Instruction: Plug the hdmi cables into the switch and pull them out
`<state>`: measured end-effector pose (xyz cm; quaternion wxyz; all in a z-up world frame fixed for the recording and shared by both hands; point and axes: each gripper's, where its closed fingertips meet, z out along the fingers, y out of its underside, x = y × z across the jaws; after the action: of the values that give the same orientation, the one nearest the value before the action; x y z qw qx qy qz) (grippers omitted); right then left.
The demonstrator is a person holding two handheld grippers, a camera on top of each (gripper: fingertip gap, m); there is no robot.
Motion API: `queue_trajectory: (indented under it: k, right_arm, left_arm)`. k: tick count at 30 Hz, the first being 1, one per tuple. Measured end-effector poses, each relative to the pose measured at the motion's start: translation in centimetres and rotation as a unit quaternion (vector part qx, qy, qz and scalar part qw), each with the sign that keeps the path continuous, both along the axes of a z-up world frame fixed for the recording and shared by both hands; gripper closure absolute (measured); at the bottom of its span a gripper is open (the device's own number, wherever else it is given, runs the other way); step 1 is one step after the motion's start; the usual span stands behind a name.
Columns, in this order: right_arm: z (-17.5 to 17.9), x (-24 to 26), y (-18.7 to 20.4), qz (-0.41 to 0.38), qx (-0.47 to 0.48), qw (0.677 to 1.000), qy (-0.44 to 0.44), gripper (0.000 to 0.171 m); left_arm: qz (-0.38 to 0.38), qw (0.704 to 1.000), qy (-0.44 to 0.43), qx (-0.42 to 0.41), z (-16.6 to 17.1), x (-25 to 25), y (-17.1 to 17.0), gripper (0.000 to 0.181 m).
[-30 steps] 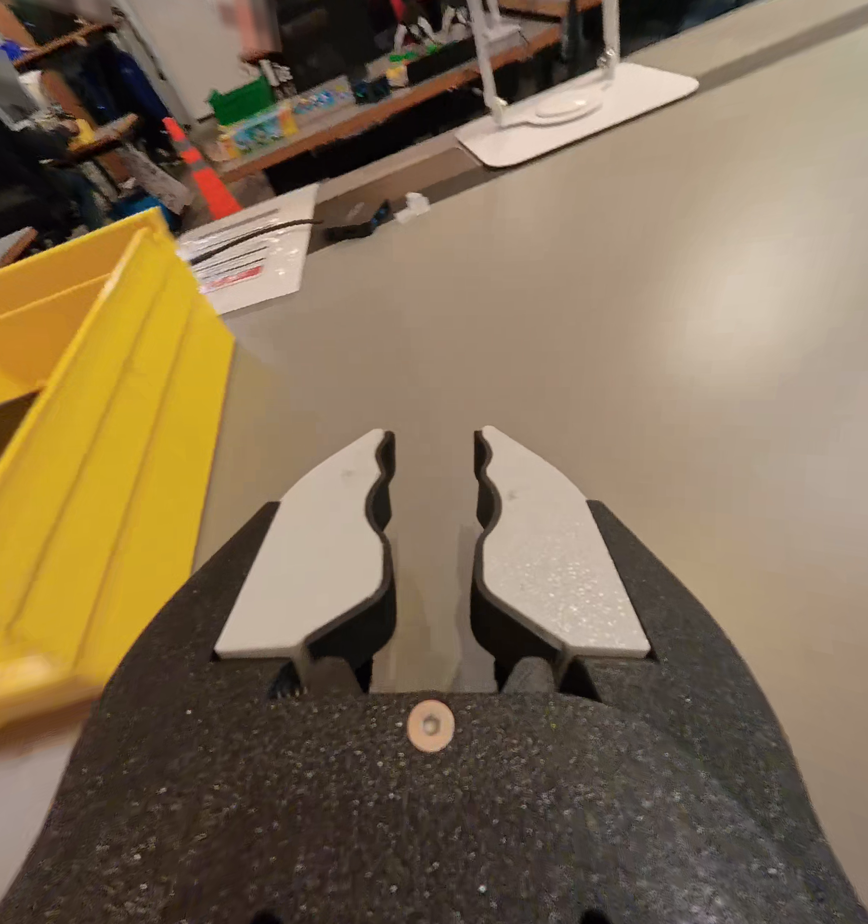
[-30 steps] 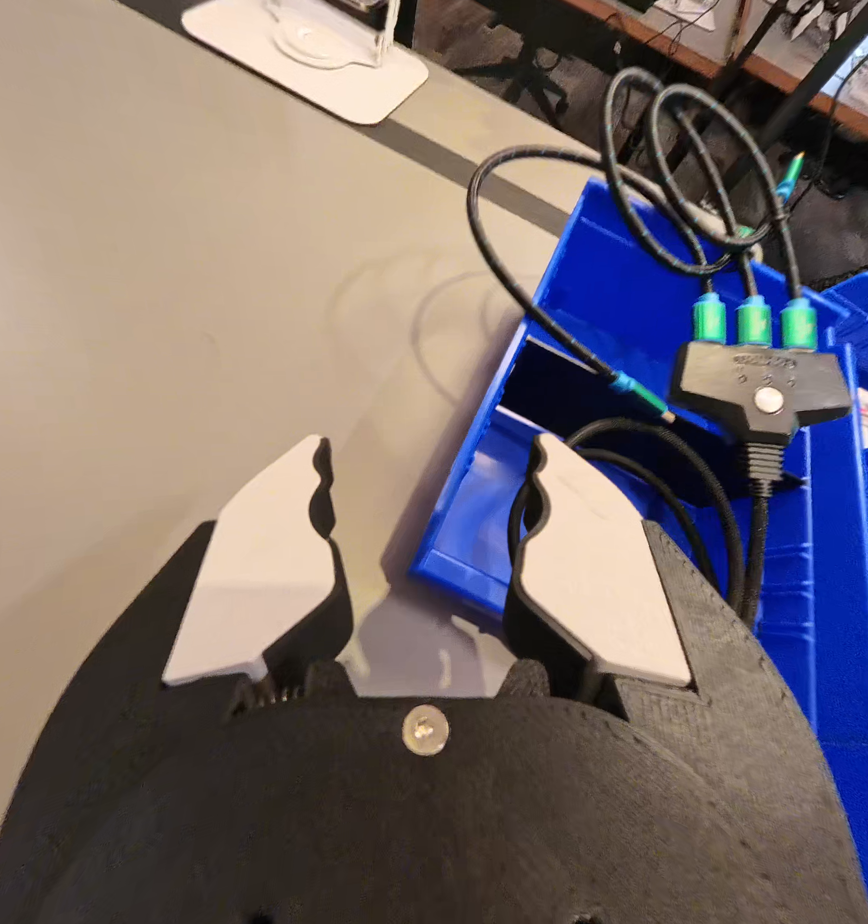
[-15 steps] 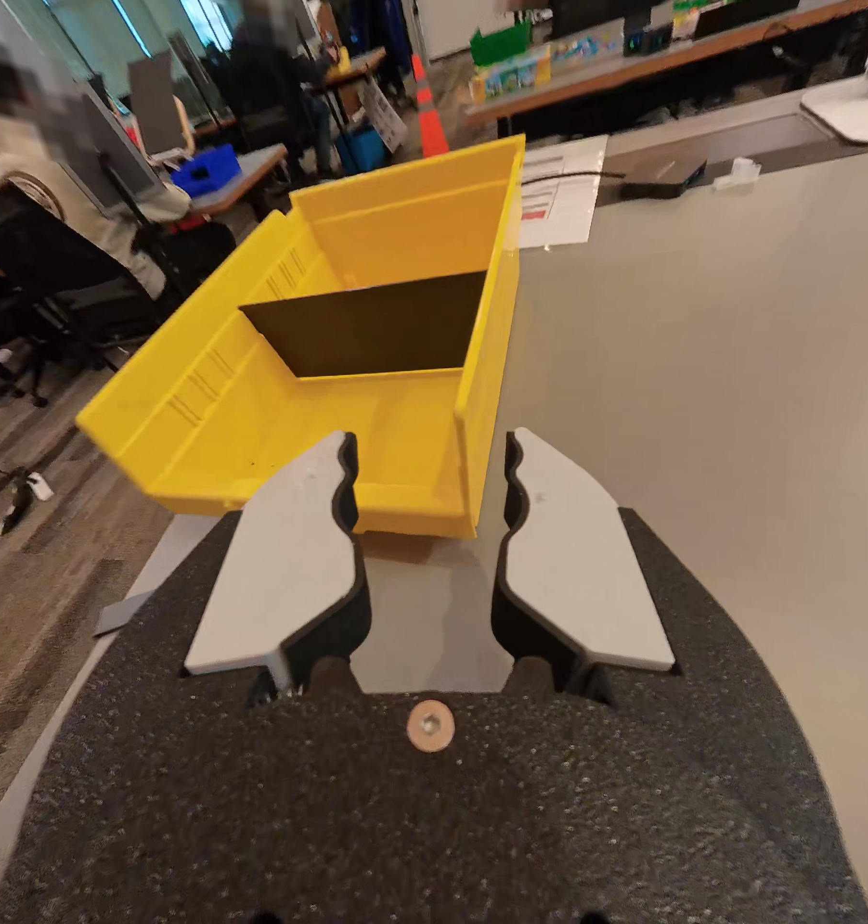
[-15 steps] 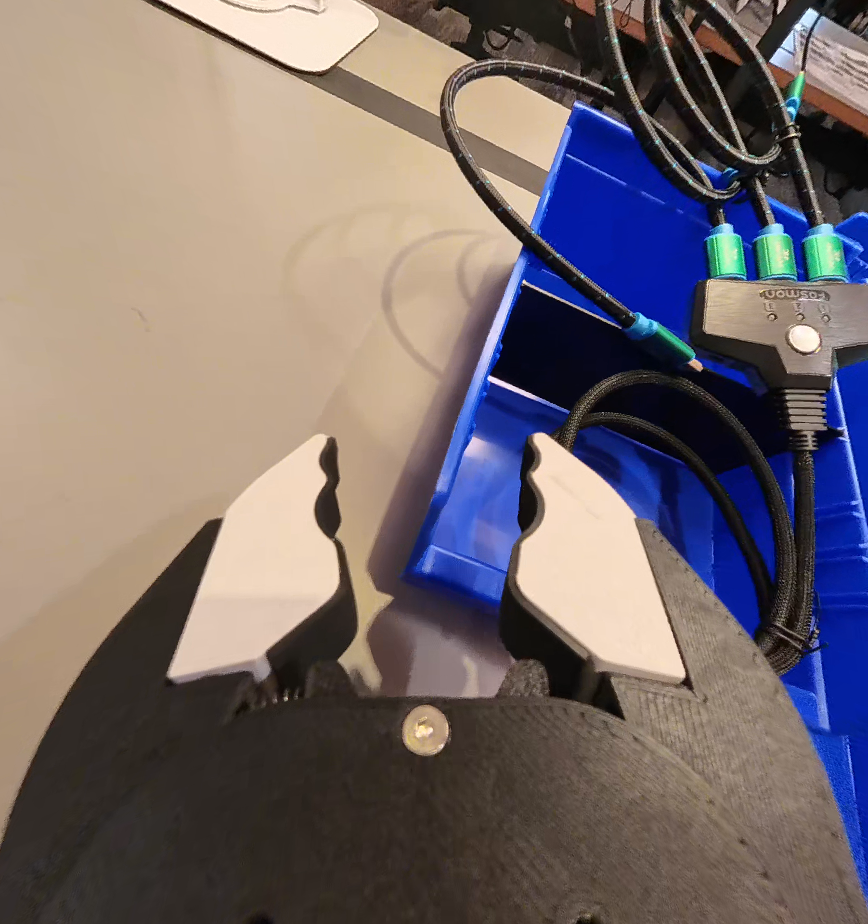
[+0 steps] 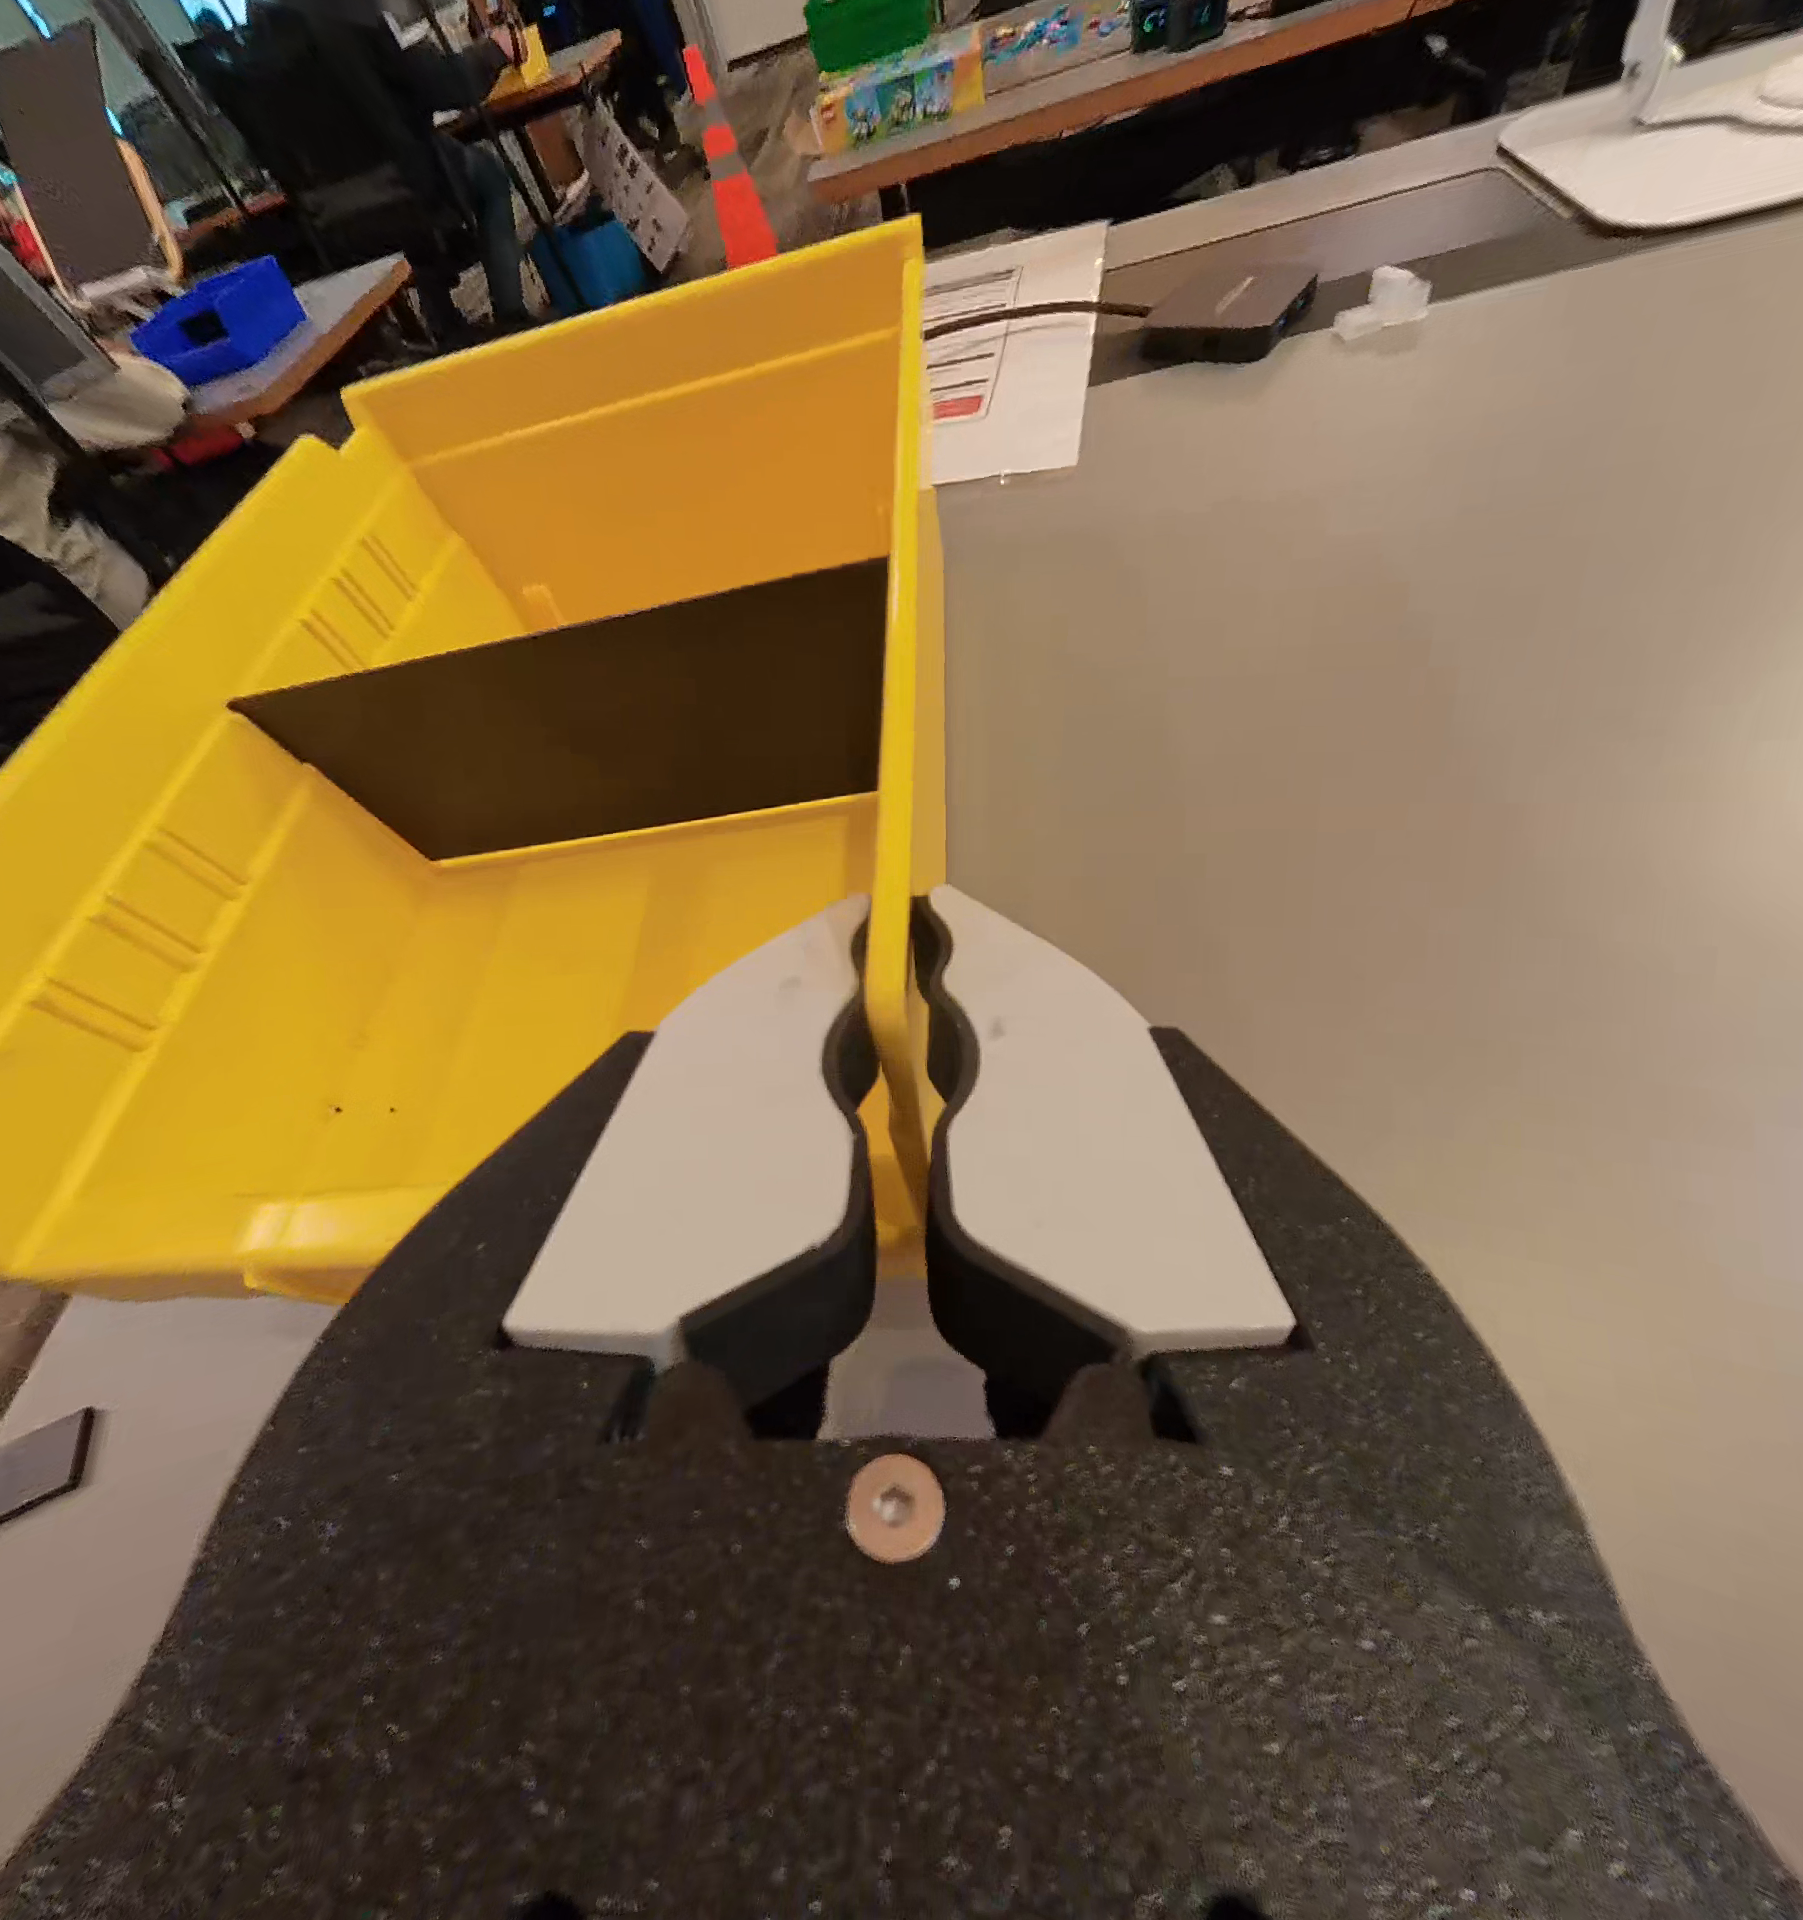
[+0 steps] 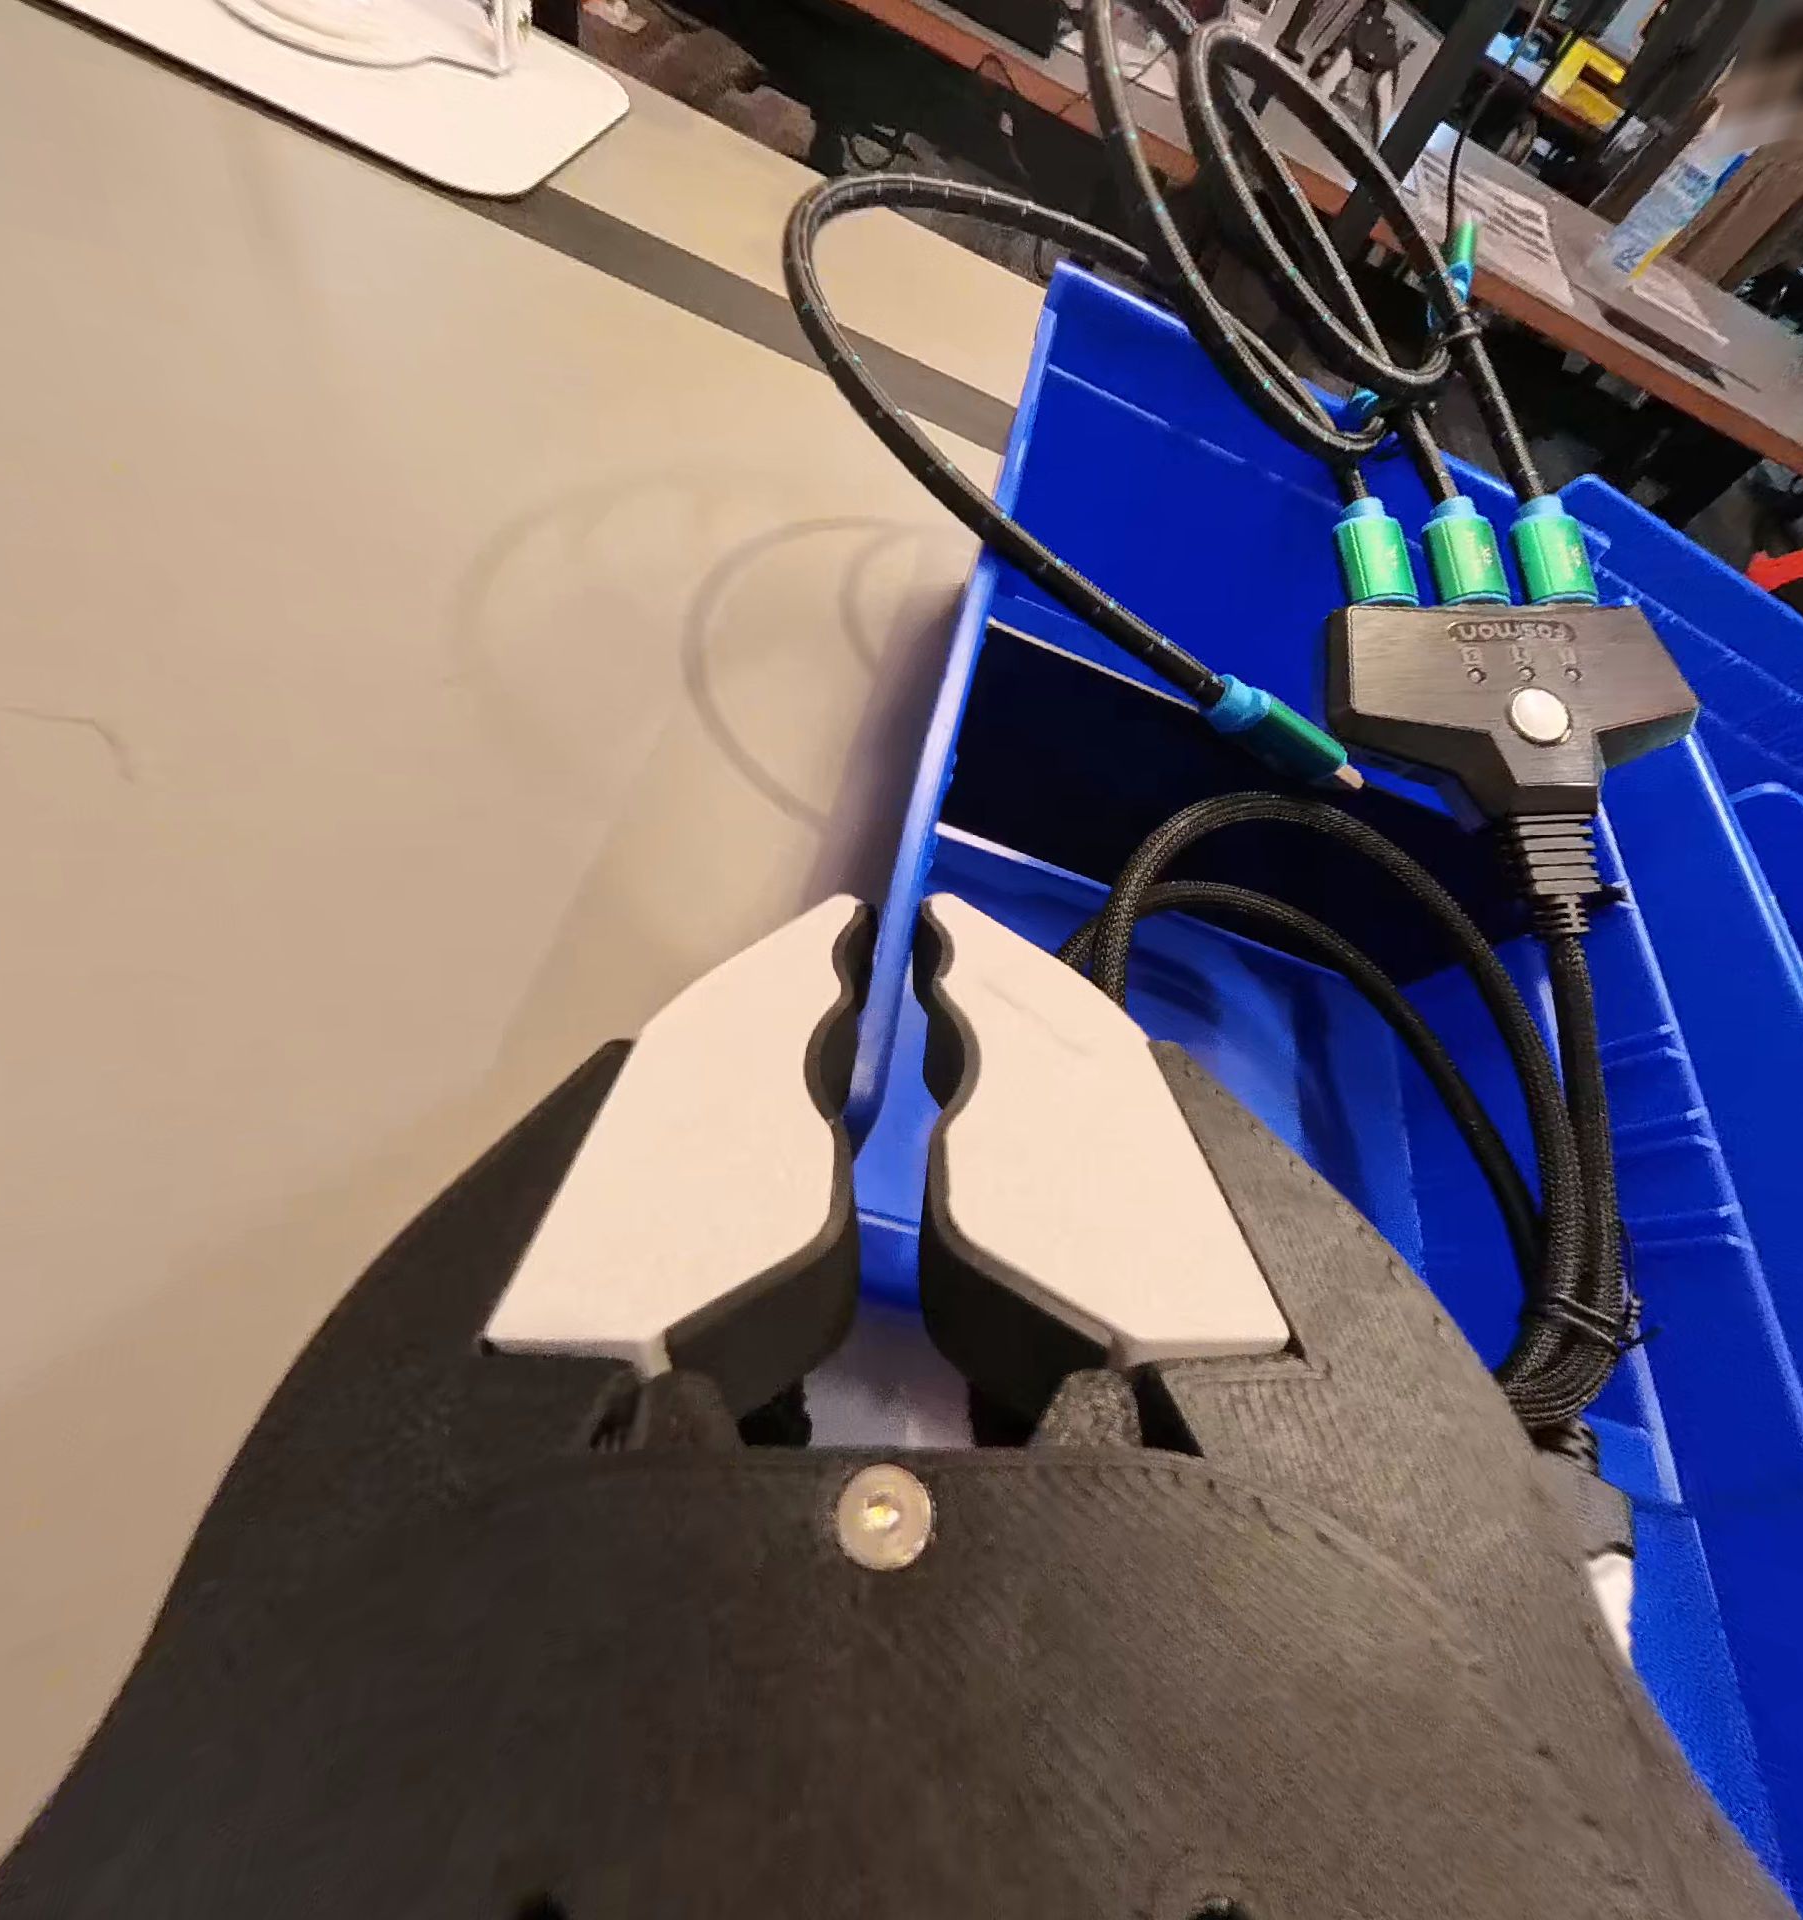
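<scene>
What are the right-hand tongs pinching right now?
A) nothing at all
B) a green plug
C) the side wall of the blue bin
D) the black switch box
C: the right tongs are closed on the blue bin wall, which runs between the fingers, while the switch and its three green plugs lie untouched farther inside the bin.

The switch [image 6: 1510,707], a black T-shaped unit with a round silver button on top, rests across the divider of a blue bin [image 6: 1167,520]. Three hdmi cables [image 6: 1281,312] with green connectors [image 6: 1460,561] are seated side by side in its far edge, their braided black leads looping upward. A fourth green-tipped plug [image 6: 1281,732] lies loose just beside the switch. The switch's own black lead [image 6: 1562,1195] runs toward the camera, coiled and tied.
</scene>
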<state>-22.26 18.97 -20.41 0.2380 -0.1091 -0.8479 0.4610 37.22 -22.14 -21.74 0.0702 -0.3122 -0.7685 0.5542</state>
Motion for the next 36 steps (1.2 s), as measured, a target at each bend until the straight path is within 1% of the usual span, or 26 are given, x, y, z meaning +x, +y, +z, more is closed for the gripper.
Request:
queue_trajectory:
  k: [5,8,12,16,21,27,32,36]
  right_arm:
    - [0.0,0.3,0.3,0.011,-0.012,1.0,0.005,0.165]
    - [0.1,1.0,0.4,0.028,-0.02,0.999,0.002,0.166]
    - [0.1,2.2,0.4,0.064,-0.025,0.998,-0.006,0.166]
    - [0.1,3.8,0.1,0.111,-0.031,0.993,-0.015,0.167]
    - [0.1,5.5,-0.7,0.171,-0.038,0.984,-0.029,0.167]
    - [0.0,7.7,-2.8,0.26,-0.036,0.964,-0.044,0.167]
    - [0.0,10.1,-5.0,0.339,-0.042,0.938,-0.066,0.167]
    - [0.0,12.8,-6.9,0.412,-0.041,0.907,-0.076,0.168]
  left_arm:
    - [-0.056,0.997,-0.034,-0.035,0.0,-1.8,3.5,0.177]
    - [-0.095,0.994,-0.034,-0.042,0.0,-2.9,5.8,0.178]
    - [-0.187,0.981,-0.03,-0.045,0.0,-5.0,9.5,0.178]
    - [-0.296,0.954,-0.022,-0.043,0.0,-7.2,13.5,0.178]
    - [-0.429,0.902,-0.015,-0.043,0.0,-9.3,18.9,0.178]
    - [-0.566,0.823,-0.007,-0.034,0.0,-10.0,25.4,0.178]
    - [-0.651,0.759,-0.002,0.0,0.0,-9.5,29.9,0.178]
    - [-0.702,0.712,0.0,0.034,0.0,-9.1,32.7,0.178]
